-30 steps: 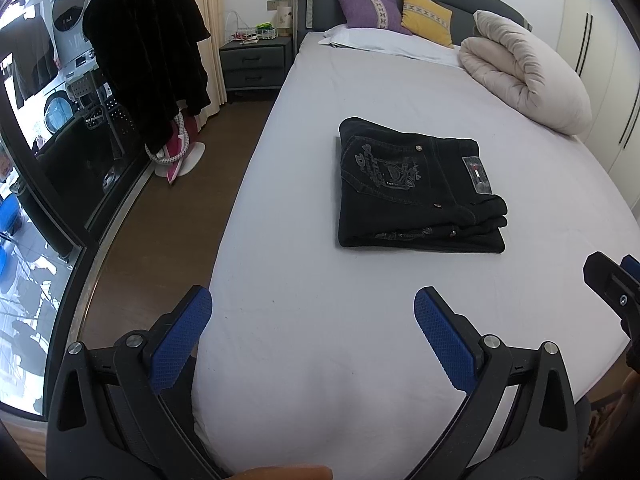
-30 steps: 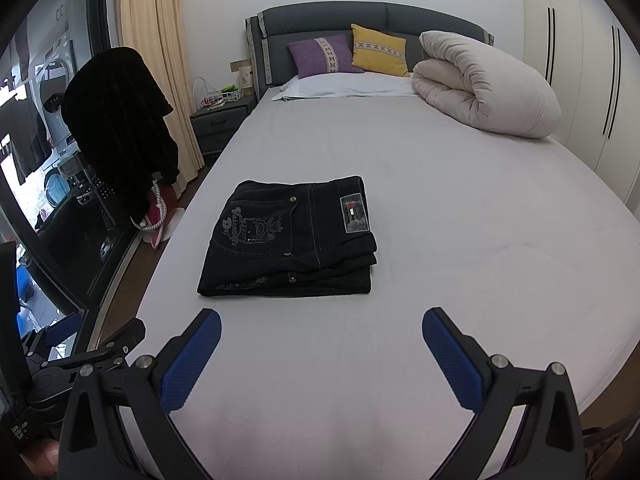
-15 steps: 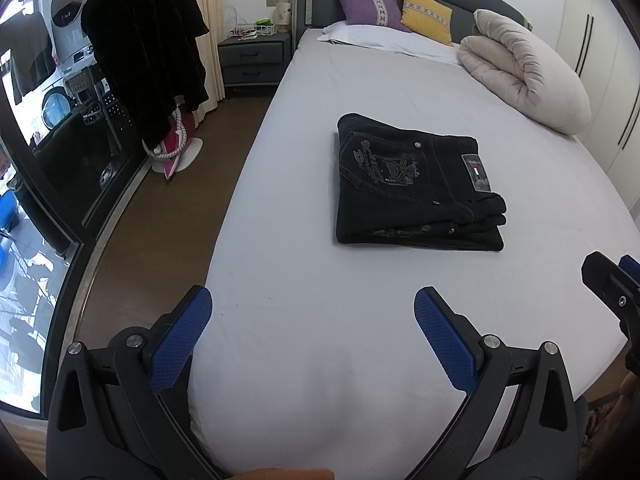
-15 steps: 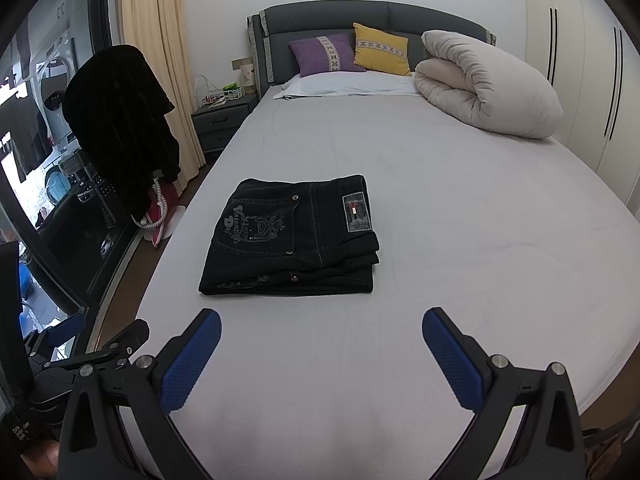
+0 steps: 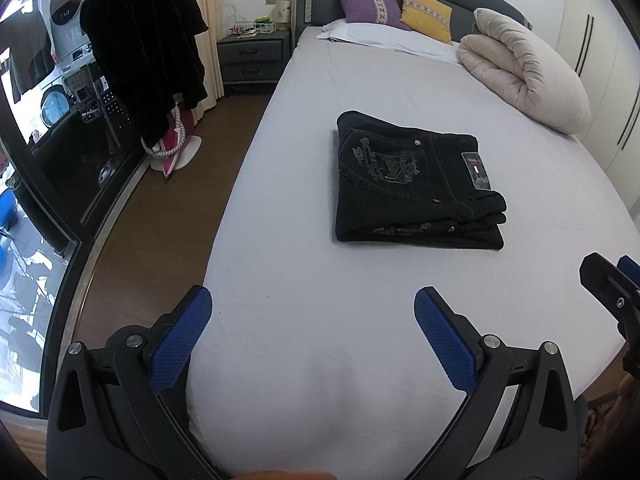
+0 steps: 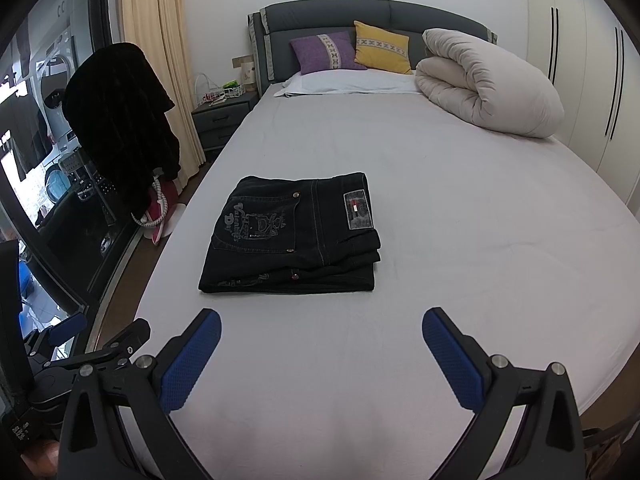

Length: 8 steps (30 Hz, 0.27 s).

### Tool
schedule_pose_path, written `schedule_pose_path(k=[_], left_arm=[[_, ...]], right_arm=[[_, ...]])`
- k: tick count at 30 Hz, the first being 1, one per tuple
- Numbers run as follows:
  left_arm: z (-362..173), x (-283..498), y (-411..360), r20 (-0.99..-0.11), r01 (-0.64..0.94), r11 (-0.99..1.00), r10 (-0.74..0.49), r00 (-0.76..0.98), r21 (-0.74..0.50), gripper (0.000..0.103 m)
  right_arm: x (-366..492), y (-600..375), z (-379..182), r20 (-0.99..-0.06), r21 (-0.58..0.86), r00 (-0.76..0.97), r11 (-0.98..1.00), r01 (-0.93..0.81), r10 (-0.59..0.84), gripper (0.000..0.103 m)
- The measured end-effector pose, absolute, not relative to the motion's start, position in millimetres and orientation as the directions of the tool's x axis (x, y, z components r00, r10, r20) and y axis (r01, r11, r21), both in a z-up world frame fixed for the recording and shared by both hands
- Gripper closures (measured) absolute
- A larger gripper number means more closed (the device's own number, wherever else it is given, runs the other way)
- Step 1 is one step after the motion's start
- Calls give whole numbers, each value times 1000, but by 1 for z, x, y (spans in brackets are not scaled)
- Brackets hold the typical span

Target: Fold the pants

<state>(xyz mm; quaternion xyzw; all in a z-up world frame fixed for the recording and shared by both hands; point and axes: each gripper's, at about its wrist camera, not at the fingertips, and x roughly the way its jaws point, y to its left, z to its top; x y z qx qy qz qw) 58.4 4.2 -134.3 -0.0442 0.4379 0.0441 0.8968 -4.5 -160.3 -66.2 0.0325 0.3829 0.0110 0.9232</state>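
Left gripper (image 5: 312, 312): black plastic frame, two angled arms; fingers (image 5: 446, 346) faced with blue pads of fine diamond grid texture; round silver screws at each arm's joints; triangular cut-outs in the frame.

Right gripper (image 6: 320, 332): same make, with a black frame, blue textured pads (image 6: 190, 364), silver screws and triangular cut-outs.

Person: only a fingertip edge shows at the bottom of the left wrist view; no clothing can be made out.

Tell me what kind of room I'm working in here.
A bedroom, most likely in a home. There's a bed with a padded headboard and pillows, a nightstand beside it, and wardrobe doors along the right wall. The folded pants lie on the bed.
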Motion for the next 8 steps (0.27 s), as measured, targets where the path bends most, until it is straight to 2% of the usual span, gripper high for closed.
schedule_pose_path(k=[8], left_arm=[[-135, 61, 5, -787, -117, 992, 40, 616, -41, 0]], right_arm=[[-2, -162, -68, -709, 71, 703, 997, 1, 50, 0]])
